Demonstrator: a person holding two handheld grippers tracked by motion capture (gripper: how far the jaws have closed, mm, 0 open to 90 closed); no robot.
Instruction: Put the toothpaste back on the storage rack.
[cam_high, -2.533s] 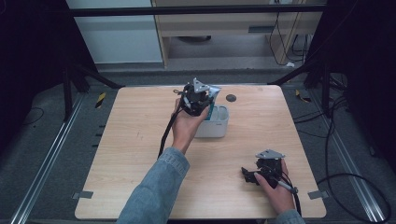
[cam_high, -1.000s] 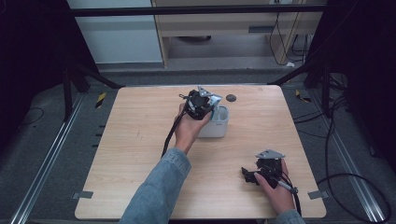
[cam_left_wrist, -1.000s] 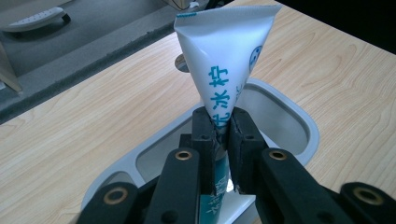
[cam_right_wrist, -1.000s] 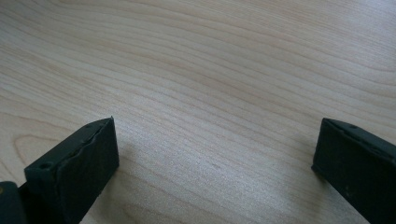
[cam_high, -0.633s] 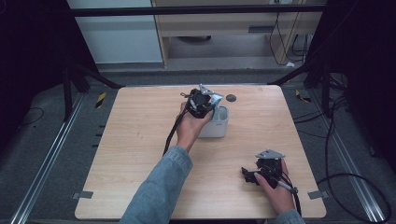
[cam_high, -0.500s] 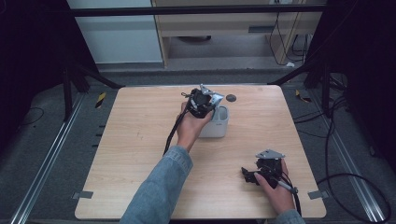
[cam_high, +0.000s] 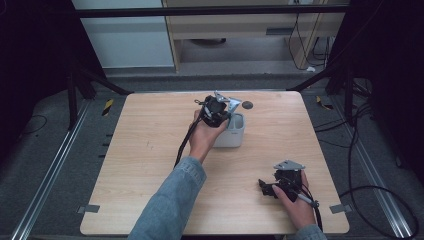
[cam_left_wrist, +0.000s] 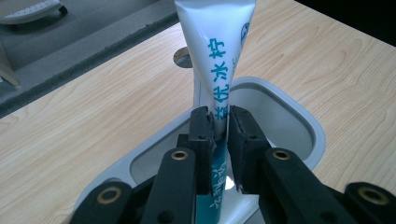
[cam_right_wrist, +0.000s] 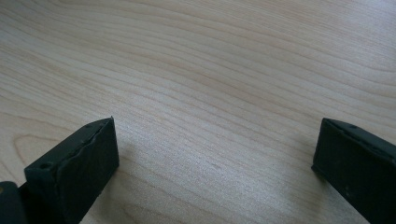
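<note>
The left gripper (cam_left_wrist: 219, 128) pinched a white tube (cam_left_wrist: 217, 60) between its jaws, held over the grey cup (cam_left_wrist: 299, 121) on the counter (cam_high: 145, 140). The right gripper (cam_high: 272, 187) rested on the counter, well apart, jaws spread.

left gripper (cam_left_wrist: 220, 126) jaws clamped; right gripper (cam_right_wrist: 215, 154) jaws apart

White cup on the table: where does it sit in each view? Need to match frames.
High view: white cup right of table centre, partly under the left hand-held gripper.
Left gripper view: cup rim curves round the lower centre; the jaws pinch a white tube standing in it.
Right gripper view: not in it, just wood between open jaws.
Shared landmark: dark round disc beyond the cup.
</note>
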